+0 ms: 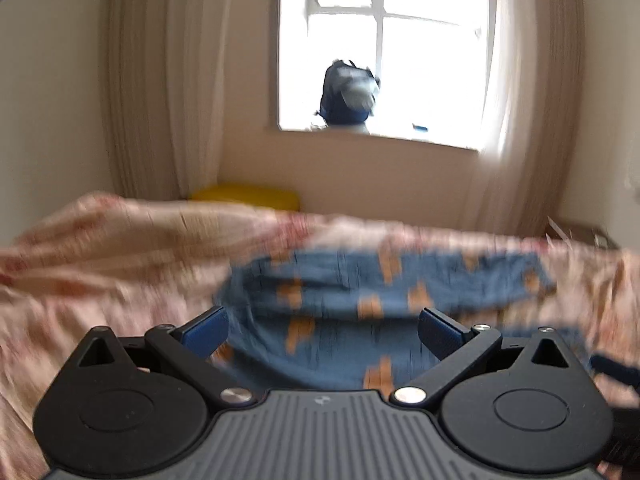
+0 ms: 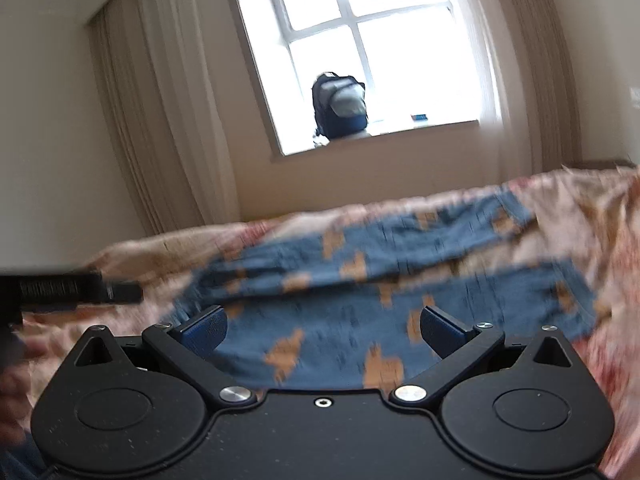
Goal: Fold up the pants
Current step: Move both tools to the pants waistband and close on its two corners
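Blue pants (image 1: pixel 372 292) with orange shapes lie spread on a bed with a floral cover (image 1: pixel 120 248). In the right wrist view the same pants (image 2: pixel 380 280) stretch across the cover (image 2: pixel 580 208), both legs running to the right. My left gripper (image 1: pixel 322 334) hovers open just above the near part of the pants, nothing between its blue pads (image 1: pixel 206 334). My right gripper (image 2: pixel 322 334) is open too, over the near edge of the fabric. The left gripper's black body (image 2: pixel 68 288) shows at the left edge of the right wrist view. Both views are motion-blurred.
A window (image 1: pixel 400 40) with a dark backpack (image 1: pixel 348 96) on its sill sits behind the bed, curtains (image 1: pixel 160 80) on both sides. A yellow object (image 1: pixel 244 194) lies beyond the bed's far edge. A hand (image 2: pixel 12 392) shows at the left edge.
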Available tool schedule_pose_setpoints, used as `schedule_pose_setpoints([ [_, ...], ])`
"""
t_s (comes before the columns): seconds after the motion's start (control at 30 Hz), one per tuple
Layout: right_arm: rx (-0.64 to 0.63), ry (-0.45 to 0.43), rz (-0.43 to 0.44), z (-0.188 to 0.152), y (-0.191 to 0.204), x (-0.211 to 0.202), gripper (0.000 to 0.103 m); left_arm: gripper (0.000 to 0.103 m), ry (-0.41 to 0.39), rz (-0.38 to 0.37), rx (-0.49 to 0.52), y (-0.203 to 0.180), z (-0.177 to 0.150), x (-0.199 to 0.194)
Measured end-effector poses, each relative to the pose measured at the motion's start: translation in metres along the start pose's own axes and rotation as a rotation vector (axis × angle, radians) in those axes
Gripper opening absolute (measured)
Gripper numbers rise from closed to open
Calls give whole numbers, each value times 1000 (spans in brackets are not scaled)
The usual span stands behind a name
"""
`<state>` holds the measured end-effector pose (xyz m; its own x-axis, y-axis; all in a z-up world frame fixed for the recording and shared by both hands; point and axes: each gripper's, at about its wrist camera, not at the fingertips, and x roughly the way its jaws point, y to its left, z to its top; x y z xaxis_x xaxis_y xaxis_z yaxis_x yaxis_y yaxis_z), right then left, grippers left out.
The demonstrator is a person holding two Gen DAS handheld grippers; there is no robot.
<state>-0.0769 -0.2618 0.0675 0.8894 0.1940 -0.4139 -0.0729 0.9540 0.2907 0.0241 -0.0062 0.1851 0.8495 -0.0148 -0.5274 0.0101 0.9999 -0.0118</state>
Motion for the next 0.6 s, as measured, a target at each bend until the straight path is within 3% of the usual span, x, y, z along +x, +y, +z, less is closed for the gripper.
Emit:
schedule_pose_setpoints([
  [0.07, -27, 2, 37, 33, 5, -2, 103, 103, -30, 10, -30, -2, 40, -15],
  [0.17, -155, -17, 65, 75, 16, 1, 103, 103, 6, -1, -82, -2, 83, -20],
  [0.23, -234, -4, 81, 94, 17, 12, 103, 103, 36, -5, -102, 1, 99, -10],
  [0.3, -320, 4, 114, 105, 14, 32, 103, 103, 14, 5, -90, 7, 108, 9],
  [0.43, -467, 16, 215, 108, -6, 84, 103, 103, -60, -41, 58, 20, 96, 70],
  [0.6, -585, 128, 287, 95, -40, 165, 103, 103, -7, -66, 290, 26, 70, 190],
])
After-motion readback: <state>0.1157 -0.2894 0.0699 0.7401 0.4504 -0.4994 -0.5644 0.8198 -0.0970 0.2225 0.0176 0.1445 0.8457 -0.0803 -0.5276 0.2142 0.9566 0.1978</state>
